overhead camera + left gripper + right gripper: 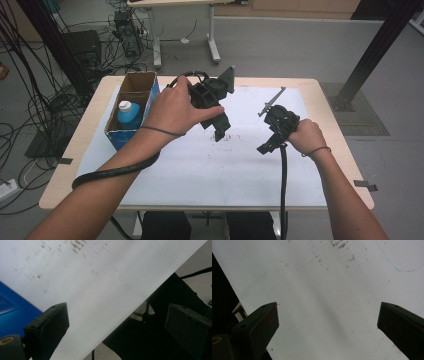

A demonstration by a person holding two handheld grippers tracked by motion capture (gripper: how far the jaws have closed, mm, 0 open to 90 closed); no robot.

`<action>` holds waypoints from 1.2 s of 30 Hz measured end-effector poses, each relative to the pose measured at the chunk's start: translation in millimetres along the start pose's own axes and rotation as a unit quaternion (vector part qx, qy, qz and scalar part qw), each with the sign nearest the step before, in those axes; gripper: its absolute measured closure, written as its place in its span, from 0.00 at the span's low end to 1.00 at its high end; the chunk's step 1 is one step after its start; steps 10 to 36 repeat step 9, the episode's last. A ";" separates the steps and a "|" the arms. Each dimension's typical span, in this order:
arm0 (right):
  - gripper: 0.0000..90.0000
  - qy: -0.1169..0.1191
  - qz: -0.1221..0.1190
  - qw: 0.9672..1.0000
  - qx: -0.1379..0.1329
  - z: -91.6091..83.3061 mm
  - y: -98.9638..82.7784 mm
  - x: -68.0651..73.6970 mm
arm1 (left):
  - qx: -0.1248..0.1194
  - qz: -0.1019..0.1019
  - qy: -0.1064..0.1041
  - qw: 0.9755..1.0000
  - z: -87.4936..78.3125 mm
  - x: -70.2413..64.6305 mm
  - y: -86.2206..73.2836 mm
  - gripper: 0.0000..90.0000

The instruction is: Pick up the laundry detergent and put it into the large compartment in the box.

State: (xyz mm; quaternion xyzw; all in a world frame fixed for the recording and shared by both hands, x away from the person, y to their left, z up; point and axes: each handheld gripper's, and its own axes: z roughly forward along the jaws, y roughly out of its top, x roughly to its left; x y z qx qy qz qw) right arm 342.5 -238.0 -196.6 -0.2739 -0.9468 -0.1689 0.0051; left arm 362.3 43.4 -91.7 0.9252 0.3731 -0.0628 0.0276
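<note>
Both the left gripper (220, 131) and right gripper (263, 148) hover spread wide, the bottle (129, 114) in its box (131, 84) beside the left.

1. High view: the person's left hand (175, 111) covers most of the left gripper (216, 125)'s body; its jaw tips are too small there to tell their spacing.
2. Bottle (128, 114) in the cardboard box (131, 82): cap and shoulder show, the rest sits behind the box wall; its label cannot be read.
3. Right gripper (267, 145), high view: jaws too small to judge.
4. Left gripper view: blue box side (10, 312) is cut off by the left edge, its print blurred. Both jaws are cut by the bottom edge.
5. Right gripper view: a blue pen line (398, 263) on the white sheet (324, 290) runs off the right edge; the brown specks are smeared.
</note>
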 end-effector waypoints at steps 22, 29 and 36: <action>0.04 0.000 -0.002 1.000 0.000 0.6 1.2 1.1 | 0.000 -0.005 -0.004 1.000 3.8 4.8 -2.4 0.06; 0.04 0.000 -0.002 1.000 0.000 0.6 1.2 1.1 | 0.000 -0.005 -0.004 1.000 3.8 4.8 -2.4 0.06; 0.04 0.000 -0.002 1.000 0.000 0.6 1.2 1.1 | 0.000 -0.005 -0.004 1.000 3.8 4.8 -2.4 0.06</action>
